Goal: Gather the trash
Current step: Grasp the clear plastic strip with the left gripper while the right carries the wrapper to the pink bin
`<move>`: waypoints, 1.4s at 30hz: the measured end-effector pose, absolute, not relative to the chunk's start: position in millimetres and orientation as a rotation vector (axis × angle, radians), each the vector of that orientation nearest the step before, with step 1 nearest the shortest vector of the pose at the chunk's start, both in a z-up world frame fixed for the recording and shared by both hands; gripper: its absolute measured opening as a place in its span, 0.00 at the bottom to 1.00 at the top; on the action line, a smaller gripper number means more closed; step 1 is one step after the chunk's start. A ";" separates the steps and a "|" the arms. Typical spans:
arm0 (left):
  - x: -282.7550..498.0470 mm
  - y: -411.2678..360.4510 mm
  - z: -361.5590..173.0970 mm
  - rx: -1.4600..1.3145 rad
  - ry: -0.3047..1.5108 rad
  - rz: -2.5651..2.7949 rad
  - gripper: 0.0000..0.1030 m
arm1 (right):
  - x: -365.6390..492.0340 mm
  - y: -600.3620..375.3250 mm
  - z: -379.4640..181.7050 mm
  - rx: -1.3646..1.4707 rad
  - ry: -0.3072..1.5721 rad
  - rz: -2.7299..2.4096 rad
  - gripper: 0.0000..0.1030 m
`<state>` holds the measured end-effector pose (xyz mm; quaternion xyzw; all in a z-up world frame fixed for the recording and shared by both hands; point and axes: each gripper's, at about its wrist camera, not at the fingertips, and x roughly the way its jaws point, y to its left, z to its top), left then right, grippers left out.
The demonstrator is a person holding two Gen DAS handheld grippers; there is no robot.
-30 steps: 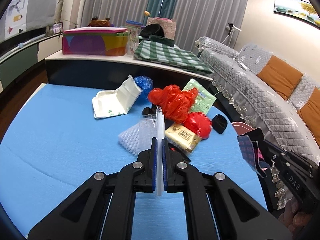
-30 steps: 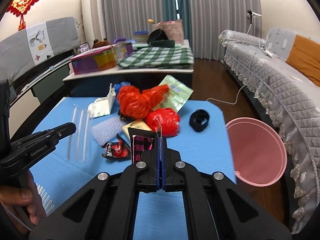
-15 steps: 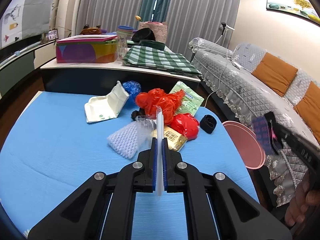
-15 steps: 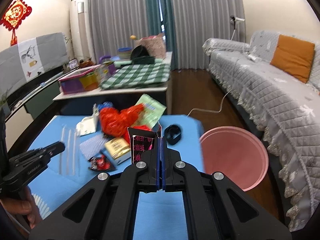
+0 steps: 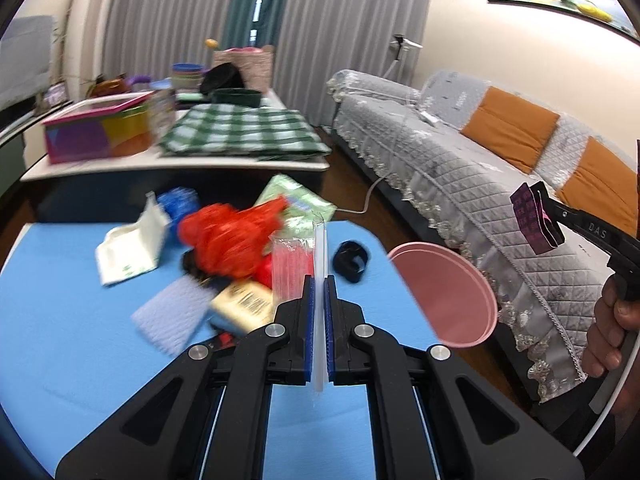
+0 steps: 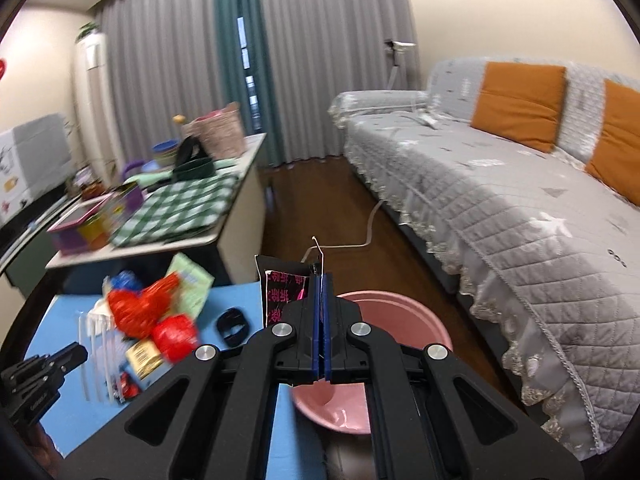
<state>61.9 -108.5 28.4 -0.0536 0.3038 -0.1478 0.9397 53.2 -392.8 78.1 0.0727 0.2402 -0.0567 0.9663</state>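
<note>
My left gripper is shut on a clear plastic straw packet and holds it above the blue table. My right gripper is shut on a black and pink wrapper, above the near rim of the pink basin; it also shows in the left wrist view, raised to the right of the basin. A pile of trash lies on the table: a red plastic bag, a green packet, a white pouch, a yellow box.
A black band lies near the table's right edge. A grey sofa with orange cushions runs along the right. A low cabinet with a checked cloth and boxes stands behind the table. A cable lies on the wooden floor.
Both grippers have swung right, towards the pink basin. The right gripper with the wrapper is now over the basin's rim. The left gripper still holds the clear packet.
</note>
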 end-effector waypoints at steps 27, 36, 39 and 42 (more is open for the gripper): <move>162.7 -275.7 11.9 -0.023 0.664 -0.561 0.04 | 105.4 -457.1 50.4 0.196 0.575 -0.241 0.01; 178.3 -294.8 -6.0 0.006 0.706 -0.571 0.04 | 117.0 -464.0 40.2 0.224 0.598 -0.242 0.01; 181.6 -301.6 -10.3 0.017 0.719 -0.579 0.04 | 118.5 -465.8 37.9 0.231 0.606 -0.246 0.03; 185.7 -308.4 -15.1 0.018 0.742 -0.588 0.05 | 119.3 -469.1 36.4 0.238 0.612 -0.263 0.13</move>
